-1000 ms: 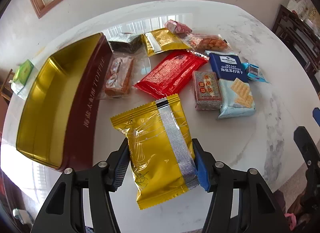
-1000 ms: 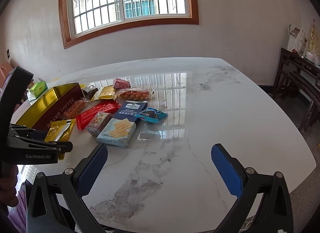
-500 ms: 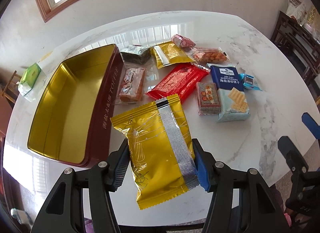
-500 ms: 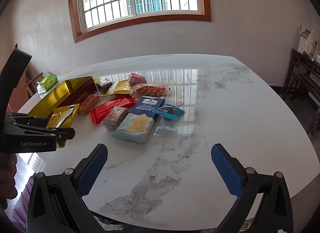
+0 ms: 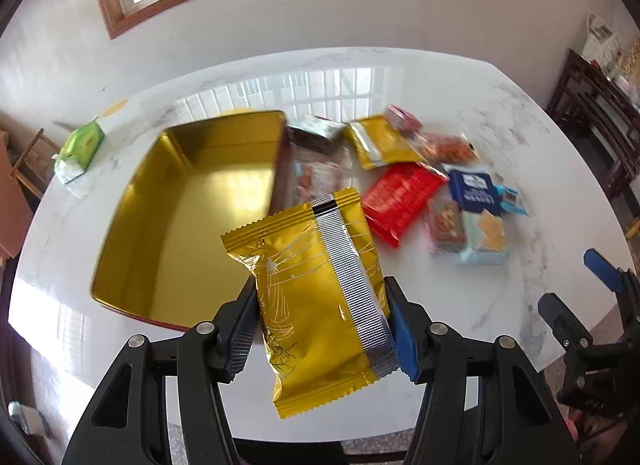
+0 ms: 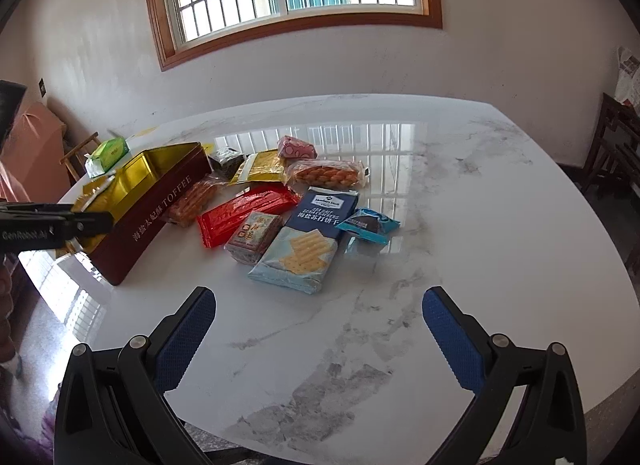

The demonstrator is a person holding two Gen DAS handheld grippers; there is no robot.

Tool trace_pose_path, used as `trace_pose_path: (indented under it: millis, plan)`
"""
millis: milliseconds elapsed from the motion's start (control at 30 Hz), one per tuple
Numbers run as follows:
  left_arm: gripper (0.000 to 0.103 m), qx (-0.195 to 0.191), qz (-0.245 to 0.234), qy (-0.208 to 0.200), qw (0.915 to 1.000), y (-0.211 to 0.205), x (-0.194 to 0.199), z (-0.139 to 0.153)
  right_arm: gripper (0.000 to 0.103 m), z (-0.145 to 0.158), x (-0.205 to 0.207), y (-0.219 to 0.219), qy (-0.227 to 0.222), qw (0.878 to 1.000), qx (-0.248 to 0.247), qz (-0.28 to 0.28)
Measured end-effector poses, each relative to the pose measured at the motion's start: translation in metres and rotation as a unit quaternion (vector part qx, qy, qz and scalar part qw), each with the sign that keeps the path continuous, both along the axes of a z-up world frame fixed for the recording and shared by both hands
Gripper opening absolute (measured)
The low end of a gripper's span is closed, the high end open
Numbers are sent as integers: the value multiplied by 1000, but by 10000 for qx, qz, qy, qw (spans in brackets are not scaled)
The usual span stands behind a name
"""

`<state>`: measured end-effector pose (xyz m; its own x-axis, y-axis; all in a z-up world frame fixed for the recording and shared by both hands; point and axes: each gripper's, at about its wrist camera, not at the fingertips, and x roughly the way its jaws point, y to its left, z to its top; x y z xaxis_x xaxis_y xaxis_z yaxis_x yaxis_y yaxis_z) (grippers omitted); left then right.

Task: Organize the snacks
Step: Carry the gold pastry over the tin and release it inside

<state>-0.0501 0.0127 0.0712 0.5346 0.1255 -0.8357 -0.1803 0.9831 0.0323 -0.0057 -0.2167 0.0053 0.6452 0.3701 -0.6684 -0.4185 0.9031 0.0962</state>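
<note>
- Carried leftward since a second ago: gold packet (image 5: 320, 297), now held in the air at the near right corner of the tin (image 5: 192, 201), whose gold inside fills far more of the left wrist view than before.
- Clamped on the gold packet at both long edges: left gripper (image 5: 322, 329), black pad on one side, blue pad on the other.
- Shiny yellow-gold foil, zigzag-cut ends, fine white line drawing, broad ribbed silver seam down one side with a black bar at its top; tilted, upper end leaning away from the camera.
- Seen from the right wrist view at far left, side-on: left gripper (image 6: 80, 221) level with the tin's near end, yellow foil showing past it.
- Spread wide with nothing between the blue pads: right gripper (image 6: 318, 329), held above bare marble table (image 6: 460, 225).
- Long, open, gold-lined and dark red outside, lettered "TOFFEE": tin (image 6: 156, 209), with no snacks visible inside.
- Lying just right of the tin on the table: red packet (image 6: 244, 213), cracker pack (image 6: 316, 237), small blue packet (image 6: 368, 223), second gold packet (image 6: 262, 167), pink packet (image 6: 296, 151), clear bag of round orange snacks (image 6: 326, 173).
- Beyond the tin's far end: green tissue pack (image 6: 108, 151).
</note>
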Motion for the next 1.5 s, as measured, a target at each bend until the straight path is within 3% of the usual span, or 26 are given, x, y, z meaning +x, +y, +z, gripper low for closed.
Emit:
trace_pose_path:
  millis: [333,400,533,700,1500]
  plan:
    - [59,355,366,78,9987,72,20,9,95,-17,34,21,548,9985,-77,29]
    - [59,475,399,176,9979,85,30,4,93,-20,41,23,653,9978,-73,-3]
    - [59,543,478,280,9970,115,50,-6,79,-26,53,33,806,9965,-243,-12]
    - [59,458,597,436,9962,143,72,-22,78,-31,60,38,944,9949,-361,-67]
    - [60,329,504,779,9951,171,123,-58,77,-39,94,64,1314,9864,-925,-343]
